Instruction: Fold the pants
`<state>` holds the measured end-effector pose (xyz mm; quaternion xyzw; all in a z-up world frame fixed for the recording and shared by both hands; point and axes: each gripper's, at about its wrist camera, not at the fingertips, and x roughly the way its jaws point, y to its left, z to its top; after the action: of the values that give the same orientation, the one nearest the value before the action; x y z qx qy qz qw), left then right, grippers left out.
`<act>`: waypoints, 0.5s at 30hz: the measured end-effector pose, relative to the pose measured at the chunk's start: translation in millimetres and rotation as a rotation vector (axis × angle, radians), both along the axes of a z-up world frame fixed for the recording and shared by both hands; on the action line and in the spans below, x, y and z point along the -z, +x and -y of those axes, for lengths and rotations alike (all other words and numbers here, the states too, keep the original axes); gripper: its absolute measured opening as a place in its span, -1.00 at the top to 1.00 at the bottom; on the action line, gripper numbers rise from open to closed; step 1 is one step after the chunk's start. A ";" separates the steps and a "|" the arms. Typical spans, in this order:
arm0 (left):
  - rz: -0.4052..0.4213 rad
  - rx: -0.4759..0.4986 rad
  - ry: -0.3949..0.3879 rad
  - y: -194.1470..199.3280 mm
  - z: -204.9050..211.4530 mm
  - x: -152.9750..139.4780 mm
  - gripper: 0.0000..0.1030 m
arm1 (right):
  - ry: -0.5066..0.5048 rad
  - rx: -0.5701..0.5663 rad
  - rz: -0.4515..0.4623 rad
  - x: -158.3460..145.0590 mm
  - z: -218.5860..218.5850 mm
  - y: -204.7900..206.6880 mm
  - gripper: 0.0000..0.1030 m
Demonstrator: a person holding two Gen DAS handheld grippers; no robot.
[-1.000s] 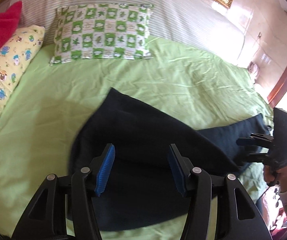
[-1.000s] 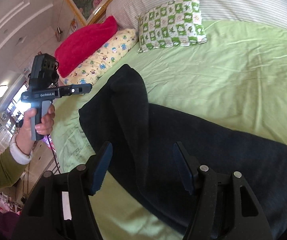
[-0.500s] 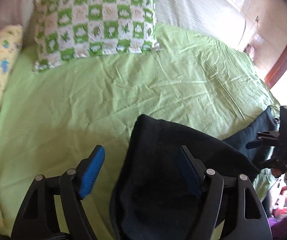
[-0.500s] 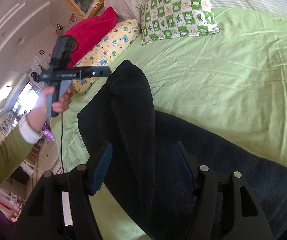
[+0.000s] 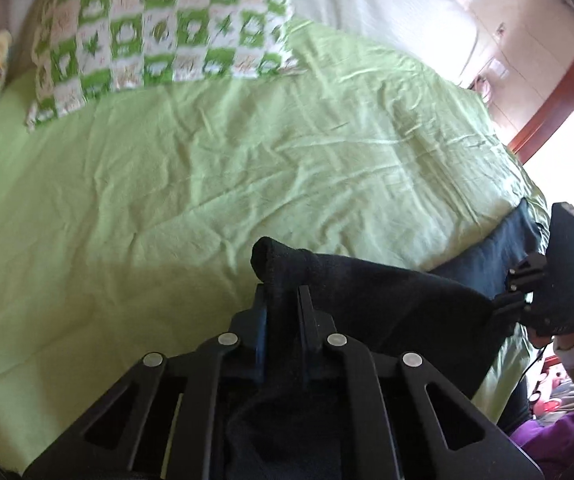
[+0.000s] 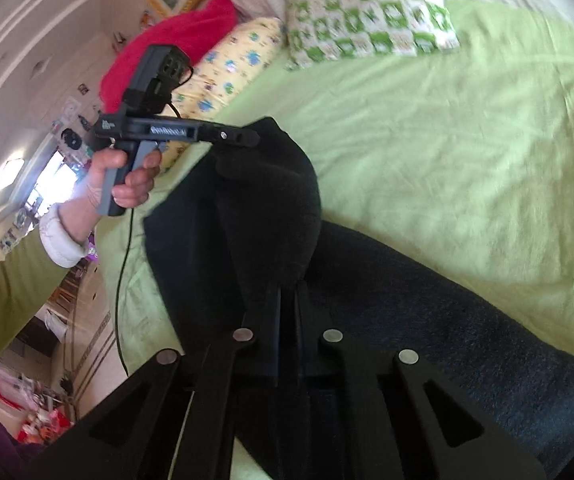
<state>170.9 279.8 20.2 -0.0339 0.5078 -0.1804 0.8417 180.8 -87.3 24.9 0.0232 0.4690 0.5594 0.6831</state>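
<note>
- Both closed now, where a second ago spread wide above the cloth: left gripper (image 5: 283, 300) pinching a raised edge of the pants (image 5: 387, 300), right gripper (image 6: 287, 292) pressed together on a bunched fold of the same pants (image 6: 255, 216).
- Lifting, by the look of it: left-hand edge standing up off the bed (image 5: 207, 168) in a rounded peak, rather than lying flat as before.
- Meaning for the task, as a judgement: grasp step done at both points, fold-over about to begin, with most of the folding yet to do.
- Lying across the near side of the green bed, well apart from the checked pillow (image 5: 159, 28); one length trailing toward the bed's edge.
- Looking dark navy to black, thick and soft, fleece-like, sagging heavily between the two pinch points.
- Showing overlapping layers in the right wrist view, so partly doubled already; seams and waistband too dark to make out.
</note>
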 end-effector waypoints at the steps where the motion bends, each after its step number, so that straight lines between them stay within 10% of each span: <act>1: 0.019 -0.005 0.002 -7.7 0.5 -5.2 0.80 | 0.009 -0.001 0.014 -3.5 0.7 -2.7 0.88; 15: 0.242 -0.199 -0.072 -144.9 -25.6 -29.4 0.81 | 0.009 -0.114 0.243 -14.0 -0.8 -78.2 0.88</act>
<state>26.1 305.5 49.6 -0.0921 0.3902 -0.1169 0.9086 102.6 -86.5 38.9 -0.0683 0.3809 0.5980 0.7019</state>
